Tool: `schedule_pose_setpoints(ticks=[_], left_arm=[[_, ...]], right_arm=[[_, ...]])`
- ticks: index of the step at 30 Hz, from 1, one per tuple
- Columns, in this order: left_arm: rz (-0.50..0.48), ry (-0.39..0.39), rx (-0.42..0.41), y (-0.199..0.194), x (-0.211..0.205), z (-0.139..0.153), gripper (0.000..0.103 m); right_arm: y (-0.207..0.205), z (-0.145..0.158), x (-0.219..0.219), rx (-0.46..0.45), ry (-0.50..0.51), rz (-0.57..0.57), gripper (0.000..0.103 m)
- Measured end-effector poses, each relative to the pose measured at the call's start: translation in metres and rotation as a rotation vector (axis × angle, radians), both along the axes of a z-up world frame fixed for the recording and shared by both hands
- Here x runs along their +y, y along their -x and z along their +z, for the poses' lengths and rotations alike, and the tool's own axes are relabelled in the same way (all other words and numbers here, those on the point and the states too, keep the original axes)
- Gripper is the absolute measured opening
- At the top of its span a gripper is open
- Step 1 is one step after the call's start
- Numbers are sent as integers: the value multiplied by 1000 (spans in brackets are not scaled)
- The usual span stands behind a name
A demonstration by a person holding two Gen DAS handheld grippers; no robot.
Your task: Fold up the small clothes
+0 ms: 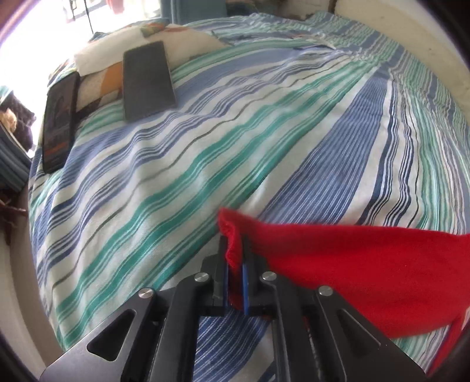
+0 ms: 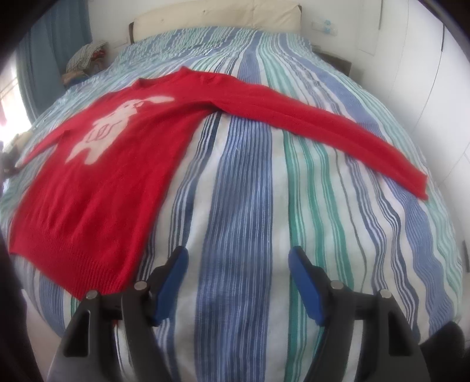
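A small red sweater [image 2: 117,176] with a white animal figure lies face up and flat on the striped bedspread [image 2: 243,191]. One sleeve [image 2: 337,129] stretches out to the right. My right gripper [image 2: 238,258] is open over bare bedspread, just right of the sweater's ribbed hem [image 2: 73,264], with nothing between its blue pads. In the left wrist view, my left gripper [image 1: 235,249] is shut on a ribbed red edge of the sweater [image 1: 352,279], which drapes off to the right. The fabric stands bunched up between the pads.
Two dark flat devices [image 1: 147,82] [image 1: 60,123] lie at the far left of the bed beside a patterned pillow [image 1: 97,58]. A heap of clothes [image 2: 85,55] sits near the headboard [image 2: 217,14]. A white wall [image 2: 426,73] runs along the bed's right side.
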State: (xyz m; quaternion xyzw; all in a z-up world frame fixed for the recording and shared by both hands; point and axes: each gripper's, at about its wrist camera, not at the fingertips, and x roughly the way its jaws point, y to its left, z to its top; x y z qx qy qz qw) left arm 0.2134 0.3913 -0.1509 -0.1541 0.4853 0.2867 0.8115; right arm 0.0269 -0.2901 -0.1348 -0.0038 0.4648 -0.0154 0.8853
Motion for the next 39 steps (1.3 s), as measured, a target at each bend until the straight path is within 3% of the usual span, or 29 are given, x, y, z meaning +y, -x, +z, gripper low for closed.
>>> schedule_pose_setpoints(ticks=[2,4,6,8,12,17,22,25,26,28,29,31,34,36,39], left_arm=[[7,-14,11,3,-2,-1,8],[34,1,4,8,1,4,19],[44,12,5,15,1,15,59],[30,-14,-27,30,-11,32,71],[-137,25,-77,58,-55,60,72],[-434,160,-91,87,-159,69,77],[-621,244,-32,102,-258,37,78],[-681,198,91,108,-294,3,78],[-699,140,117,114,-303,-4,79],[-739,65,103,124,-313,-2,84],[-747,63,108,126,-313,0,85],[-747,84,90,129,-308,9,85],[-739,64,2,123,-296,31,85],[-724,25,-49,106,-288,44,93],[-743,21,-111,67,-273,50,96]], right_arm=[[-1,-2,-1,9,-5,-4,70],[-1,-3,-4,10,-10,-14,70],[0,-1,-8,1,-19,-30,70],[2,3,-13,-13,-24,-52,70],[5,17,-15,-49,-30,-67,70],[-4,41,11,-77,-71,33,70],[-29,42,48,-72,-78,137,70],[-39,19,65,-4,-47,192,71],[-40,7,68,34,-33,202,71],[-38,-19,69,136,3,196,71],[-31,-25,66,140,-7,184,73],[-15,-24,59,114,-34,150,79],[4,-17,49,64,-62,114,79],[7,-10,43,22,-50,84,79],[1,3,35,-47,-35,35,79]])
